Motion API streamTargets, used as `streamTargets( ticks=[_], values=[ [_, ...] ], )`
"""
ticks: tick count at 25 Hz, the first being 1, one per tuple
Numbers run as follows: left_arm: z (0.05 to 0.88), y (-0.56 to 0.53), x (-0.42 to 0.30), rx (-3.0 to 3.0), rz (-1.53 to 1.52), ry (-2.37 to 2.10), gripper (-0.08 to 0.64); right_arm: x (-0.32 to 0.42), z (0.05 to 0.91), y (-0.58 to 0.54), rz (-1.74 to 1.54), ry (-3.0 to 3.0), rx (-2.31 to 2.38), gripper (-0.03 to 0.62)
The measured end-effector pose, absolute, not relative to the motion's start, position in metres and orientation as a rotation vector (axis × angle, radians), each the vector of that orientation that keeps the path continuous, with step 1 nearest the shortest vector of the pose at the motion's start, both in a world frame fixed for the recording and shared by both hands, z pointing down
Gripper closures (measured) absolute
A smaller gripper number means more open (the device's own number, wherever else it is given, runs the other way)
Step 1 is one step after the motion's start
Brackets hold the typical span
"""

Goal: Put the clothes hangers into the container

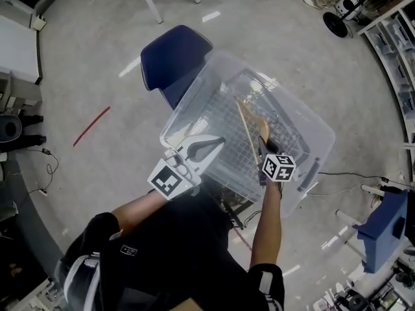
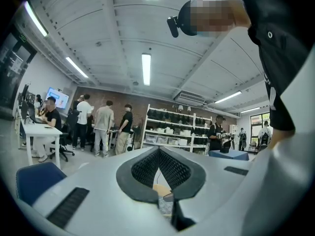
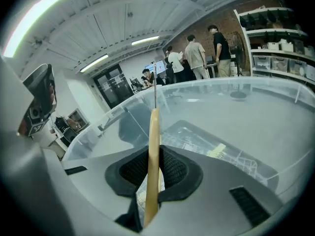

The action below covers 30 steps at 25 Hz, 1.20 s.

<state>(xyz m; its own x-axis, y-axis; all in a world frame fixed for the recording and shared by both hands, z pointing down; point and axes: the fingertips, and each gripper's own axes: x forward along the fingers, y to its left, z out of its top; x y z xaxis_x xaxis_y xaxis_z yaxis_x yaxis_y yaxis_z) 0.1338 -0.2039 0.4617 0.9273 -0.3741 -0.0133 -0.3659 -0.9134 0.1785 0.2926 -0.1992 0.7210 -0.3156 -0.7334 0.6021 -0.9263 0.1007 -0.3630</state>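
A clear plastic container (image 1: 316, 135) rests on a blue chair, with a wire rack (image 1: 224, 118) lying on its bottom. My right gripper (image 1: 264, 146) is shut on a wooden clothes hanger (image 1: 248, 131) and holds it over the container's inside, metal hook (image 1: 273, 116) pointing away from me. In the right gripper view the hanger (image 3: 153, 132) stands edge-on between the pads, with the container's wall (image 3: 246, 102) and the rack (image 3: 197, 142) behind it. My left gripper (image 1: 217, 142) hovers at the container's near left rim. Its jaws meet at the tips (image 2: 158, 151) with nothing between them.
The blue chair (image 1: 174, 57) shows behind the container. Cables (image 1: 347, 173) run over the floor to the right, near a blue stand (image 1: 384, 229). A red line (image 1: 91, 127) marks the floor at left. People (image 2: 103, 127) and shelves (image 2: 172, 132) fill the far room.
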Motion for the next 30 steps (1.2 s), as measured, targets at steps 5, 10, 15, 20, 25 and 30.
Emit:
streamTargets(
  ticks=[5, 10, 15, 20, 25, 30],
  values=[
    [0.471, -0.207, 0.138, 2.897, -0.034, -0.574, 0.535, 0.292, 0.759, -0.206, 1.150, -2.109, 1.599, 0.523],
    [0.479, -0.213, 0.136, 2.883, -0.017, -0.593, 0.535, 0.291, 0.801, -0.205, 1.284, -2.085, 1.582, 0.523],
    [0.485, -0.218, 0.139, 2.887, 0.001, -0.601, 0.535, 0.298, 0.844, -0.197, 1.379, -2.054, 1.548, 0.523],
    [0.491, -0.220, 0.141, 2.878, 0.026, -0.599, 0.535, 0.303, 0.877, -0.185, 1.451, -1.987, 1.515, 0.522],
    [0.496, -0.223, 0.143, 2.865, 0.044, -0.599, 0.535, 0.308, 0.900, -0.187, 1.471, -1.952, 1.514, 0.518],
    [0.502, -0.224, 0.143, 2.863, 0.057, -0.599, 0.535, 0.305, 0.922, -0.188, 1.450, -1.926, 1.496, 0.518]
  ],
)
